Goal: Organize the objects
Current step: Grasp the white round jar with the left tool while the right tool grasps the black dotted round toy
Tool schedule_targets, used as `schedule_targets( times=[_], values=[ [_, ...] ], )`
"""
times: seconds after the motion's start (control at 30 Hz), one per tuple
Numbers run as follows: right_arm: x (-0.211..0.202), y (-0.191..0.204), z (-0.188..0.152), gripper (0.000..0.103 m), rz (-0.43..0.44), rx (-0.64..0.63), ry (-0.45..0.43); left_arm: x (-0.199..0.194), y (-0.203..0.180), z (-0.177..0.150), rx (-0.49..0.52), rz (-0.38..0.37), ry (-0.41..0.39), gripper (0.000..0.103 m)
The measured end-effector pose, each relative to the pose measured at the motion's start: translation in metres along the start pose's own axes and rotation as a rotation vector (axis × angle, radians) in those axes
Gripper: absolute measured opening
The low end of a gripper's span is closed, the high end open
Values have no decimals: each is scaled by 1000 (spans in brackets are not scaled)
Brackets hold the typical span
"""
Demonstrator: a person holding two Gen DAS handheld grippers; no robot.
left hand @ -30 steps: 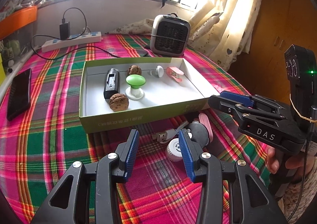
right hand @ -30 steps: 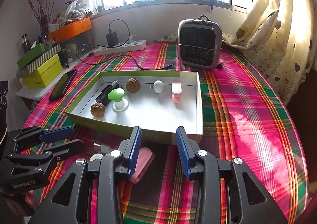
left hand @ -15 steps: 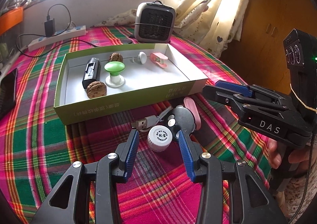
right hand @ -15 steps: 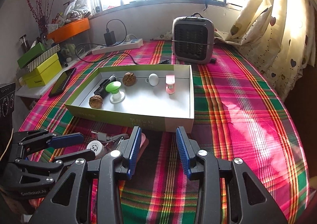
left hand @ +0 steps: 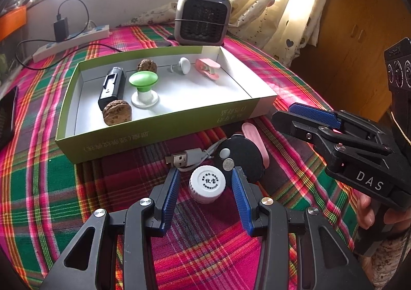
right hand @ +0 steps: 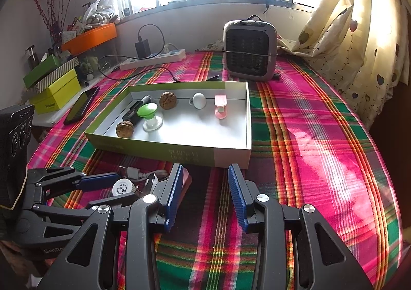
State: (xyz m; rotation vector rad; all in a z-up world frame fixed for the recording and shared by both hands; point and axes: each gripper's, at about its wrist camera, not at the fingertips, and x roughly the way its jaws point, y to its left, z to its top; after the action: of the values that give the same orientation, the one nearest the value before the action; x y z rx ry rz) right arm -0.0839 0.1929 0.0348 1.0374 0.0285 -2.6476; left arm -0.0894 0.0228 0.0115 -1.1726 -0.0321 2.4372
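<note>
Both grippers stand apart: left gripper (left hand: 205,182) straddles the white bottle (left hand: 207,183), untouched; right gripper (right hand: 205,174) at 3 o'clock, empty.

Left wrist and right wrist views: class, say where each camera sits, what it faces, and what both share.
Left wrist: on the left gripper, facing its open fingers around the white bottle; the right gripper and a hand show.
Right wrist: on the right gripper, facing bare cloth; the left gripper shows.
Both share the green box, heater and bottle.
</note>
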Motion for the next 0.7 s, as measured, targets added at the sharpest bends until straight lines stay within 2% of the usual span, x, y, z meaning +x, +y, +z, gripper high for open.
schedule_targets(
  times=[0.13,0.37,0.7],
  values=[
    [0,1,-1,38,4,2,4,-1,0,-2,-2,-3,-2,39],
    [0,3,-1,38,5,2,6,-1,6,-2,-23,-9,-6,28],
    [-1,14,-2,38,37,-16,13,-7,16,-7,-47,6,-16,27]
  ],
)
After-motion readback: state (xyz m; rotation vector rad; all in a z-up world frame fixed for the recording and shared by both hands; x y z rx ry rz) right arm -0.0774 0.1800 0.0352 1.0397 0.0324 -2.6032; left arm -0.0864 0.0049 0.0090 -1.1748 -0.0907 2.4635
